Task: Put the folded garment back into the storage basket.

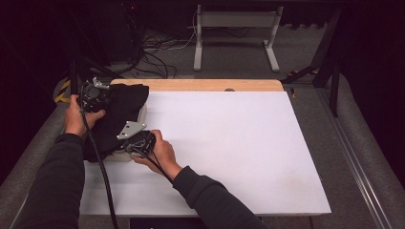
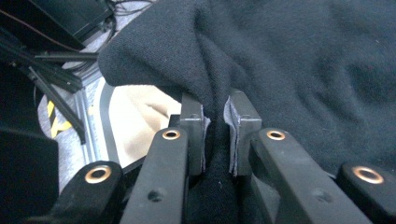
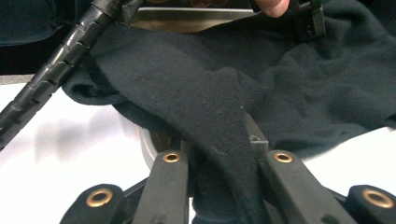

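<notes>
Left gripper [image 2: 215, 140]: jaws narrow, pinching a fold of the black cloth [image 2: 299, 70]. Right gripper [image 3: 217, 158]: jaws also closed in on a ridge of cloth draped over them. In the high view both grippers sit at the left of the frame, left gripper [image 1: 98, 95] above, right gripper [image 1: 136, 138] below, cloth [image 1: 119, 112] bunched between them over a pale basin [image 1: 142, 113] at the table's [image 1: 229, 143] left edge. Judgement: grasp done on both sides; lifting out, spreading or folding on the white surface all remain.

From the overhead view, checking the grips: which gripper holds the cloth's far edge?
The left gripper, at the black cloth's far edge; the right gripper pinches the near edge.
</notes>
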A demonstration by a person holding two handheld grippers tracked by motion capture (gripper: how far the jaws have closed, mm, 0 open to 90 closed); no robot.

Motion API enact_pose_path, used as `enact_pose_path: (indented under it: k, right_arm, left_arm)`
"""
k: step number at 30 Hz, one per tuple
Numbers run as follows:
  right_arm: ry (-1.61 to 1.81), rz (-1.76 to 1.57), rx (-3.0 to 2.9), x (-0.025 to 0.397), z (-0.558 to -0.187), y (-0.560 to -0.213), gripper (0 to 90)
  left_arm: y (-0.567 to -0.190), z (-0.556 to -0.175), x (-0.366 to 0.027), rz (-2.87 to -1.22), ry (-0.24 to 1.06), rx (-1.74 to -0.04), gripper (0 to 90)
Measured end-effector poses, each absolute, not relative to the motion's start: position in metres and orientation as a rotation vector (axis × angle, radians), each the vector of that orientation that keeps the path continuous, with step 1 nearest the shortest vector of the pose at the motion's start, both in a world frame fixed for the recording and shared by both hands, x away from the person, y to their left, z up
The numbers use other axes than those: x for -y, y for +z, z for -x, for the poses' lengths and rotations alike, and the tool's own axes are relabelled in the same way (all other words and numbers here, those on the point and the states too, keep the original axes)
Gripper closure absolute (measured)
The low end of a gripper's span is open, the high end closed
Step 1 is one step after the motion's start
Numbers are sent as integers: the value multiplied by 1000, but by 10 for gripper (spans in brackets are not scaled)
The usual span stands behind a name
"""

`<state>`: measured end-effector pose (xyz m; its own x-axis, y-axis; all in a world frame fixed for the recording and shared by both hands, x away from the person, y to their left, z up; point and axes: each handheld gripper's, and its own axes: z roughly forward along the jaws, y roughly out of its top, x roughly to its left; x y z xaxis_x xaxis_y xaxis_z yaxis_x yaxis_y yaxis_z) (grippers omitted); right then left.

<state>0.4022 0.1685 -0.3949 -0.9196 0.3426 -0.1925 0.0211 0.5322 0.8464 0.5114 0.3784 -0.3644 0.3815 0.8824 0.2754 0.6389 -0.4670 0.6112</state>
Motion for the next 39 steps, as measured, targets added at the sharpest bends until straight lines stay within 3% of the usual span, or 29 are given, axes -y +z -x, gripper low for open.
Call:
enact_pose_path:
  k: [7,10,11,15,22,24,28,39]
  right_arm:
    - [1350,-335,-2453,-172,-409,-395,752]
    - [1347,-348,-2458,-173,-411,-397,740]
    - [1346,-351,-2463,-174,-412,-397,725]
    - [1342,-359,-2465,-176,-412,-398,704]
    - [1376,-406,-2439,-173,-410,-397,491]
    - [1374,-408,-2437,-172,-409,-397,470]
    - [1418,-396,-2422,-157,-404,-393,412]
    - [1437,-429,-2415,-112,-396,-400,394]
  left_arm:
    - [-369,-517,-379,-2249,825,-1342,786]
    - [-371,-518,-378,-2237,826,-1370,735]
    - [-371,-518,-380,-2191,843,-1397,666]
    - [-371,-517,-380,-2186,850,-1402,612]
    - [-365,-512,-380,-2157,879,-1405,556]
    - [-361,-506,-380,-2135,869,-1400,550]
    - [-352,-484,-380,-2084,871,-1341,546]
    - [-352,-403,-366,-1949,886,-1136,536]
